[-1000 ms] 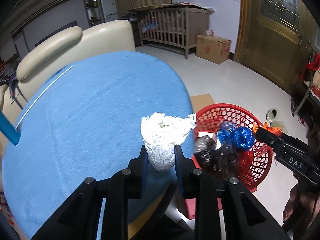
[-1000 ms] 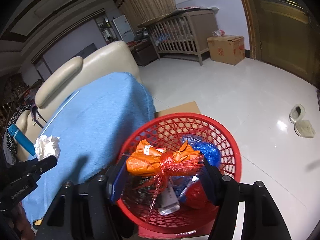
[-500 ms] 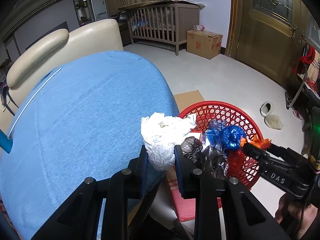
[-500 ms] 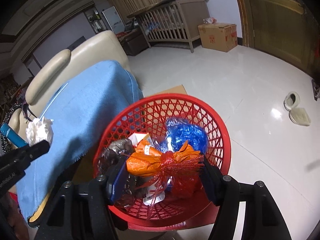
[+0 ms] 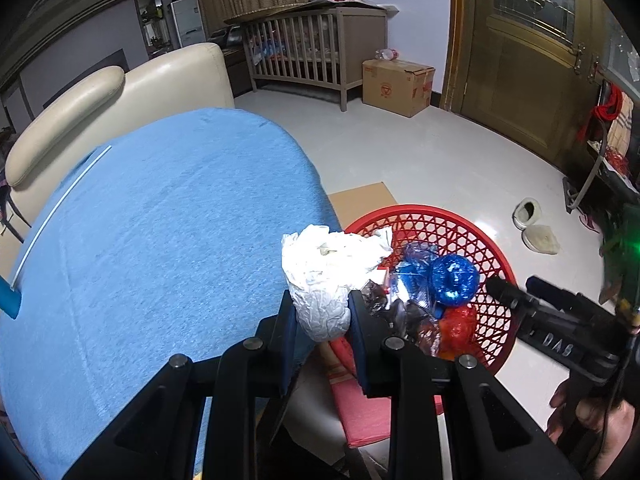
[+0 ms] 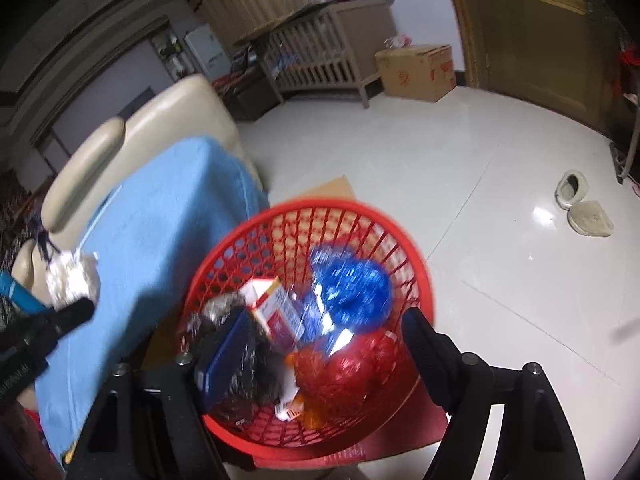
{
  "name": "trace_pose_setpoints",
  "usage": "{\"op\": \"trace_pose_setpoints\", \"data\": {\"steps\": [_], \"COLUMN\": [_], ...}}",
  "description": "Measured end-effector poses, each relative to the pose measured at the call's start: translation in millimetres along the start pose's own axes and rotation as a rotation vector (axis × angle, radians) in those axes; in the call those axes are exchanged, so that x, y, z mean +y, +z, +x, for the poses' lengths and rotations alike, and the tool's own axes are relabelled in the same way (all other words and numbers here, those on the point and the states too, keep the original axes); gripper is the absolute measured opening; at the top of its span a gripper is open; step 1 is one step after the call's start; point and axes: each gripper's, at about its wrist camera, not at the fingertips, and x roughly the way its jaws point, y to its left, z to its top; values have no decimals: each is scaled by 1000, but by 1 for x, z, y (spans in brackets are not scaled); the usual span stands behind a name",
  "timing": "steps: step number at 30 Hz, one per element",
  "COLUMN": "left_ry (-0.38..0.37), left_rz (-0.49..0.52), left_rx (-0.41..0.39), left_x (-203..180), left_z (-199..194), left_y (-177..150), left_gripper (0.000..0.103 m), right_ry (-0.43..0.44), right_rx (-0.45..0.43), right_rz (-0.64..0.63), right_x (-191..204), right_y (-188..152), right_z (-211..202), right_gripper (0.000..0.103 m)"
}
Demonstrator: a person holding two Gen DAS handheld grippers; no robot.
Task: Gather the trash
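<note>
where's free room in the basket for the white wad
The basket is crowded along its near side and middle: box, blue bag, red bag, dark wraps. Bare mesh shows along the far wall, above the blue bag. The wad sits in the left gripper.

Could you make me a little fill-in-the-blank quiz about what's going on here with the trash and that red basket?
1. The left gripper is shut on a crumpled wad of ____ paper.
2. The right gripper hangs over the basket with its jaws ____.
3. The ball of shiny foil in the basket is ____ in colour.
4. The cloth beside the basket is ____.

Missing words: white; open; blue; blue
</note>
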Motion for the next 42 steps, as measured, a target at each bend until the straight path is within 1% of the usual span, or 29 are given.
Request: {"op": "trace_pose_setpoints", "data": {"steps": [5, 9, 15, 17, 20, 21, 22, 24, 25, 27, 30, 34, 37, 42], "left_ry": [-85, -128, -132, -144, -156, -149, -146, -146, -138, -120, -119, -95, -79, -50], "left_rz": [14, 20, 41, 53, 76, 84, 91, 112, 123, 139, 129, 119, 98, 60], "left_rx": [9, 32, 67, 84, 111, 115, 113, 98, 88, 74, 68, 57, 38, -7], "left_x": [-14, -28, -44, -49, -58, -60, -62, -66, -67, -68, -63, -51, -39, -16], "left_z": [3, 11, 27, 33, 40, 42, 41, 38, 36, 32, 29, 23, 15, -4], "left_y": [7, 13, 21, 23, 24, 24, 23, 21, 20, 20, 18, 15, 13, 11], "left_gripper": [26, 26, 26, 26, 31, 39, 43, 62, 64, 64, 64, 64, 64, 66], "right_ry": [-3, 5, 24, 29, 38, 41, 44, 48, 48, 49, 45, 40, 46, 71], "right_rx": [-59, -86, -117, -122, -126, -125, -124, -130, -133, -142, -154, -160, -162, -155], "right_rz": [47, 62, 83, 88, 92, 93, 94, 93, 93, 97, 103, 101, 84, 29], "right_x": [-12, -17, -20, -21, -21, -21, -21, -20, -20, -20, -21, -19, -12, 13], "right_y": [13, 20, 27, 27, 28, 28, 28, 30, 30, 31, 32, 34, 35, 33], "right_z": [-19, -29, -38, -39, -42, -42, -42, -44, -44, -47, -49, -51, -53, -53], "right_gripper": [81, 81, 81, 81, 81, 81, 81, 81, 81, 81, 81, 82, 83, 83]}}
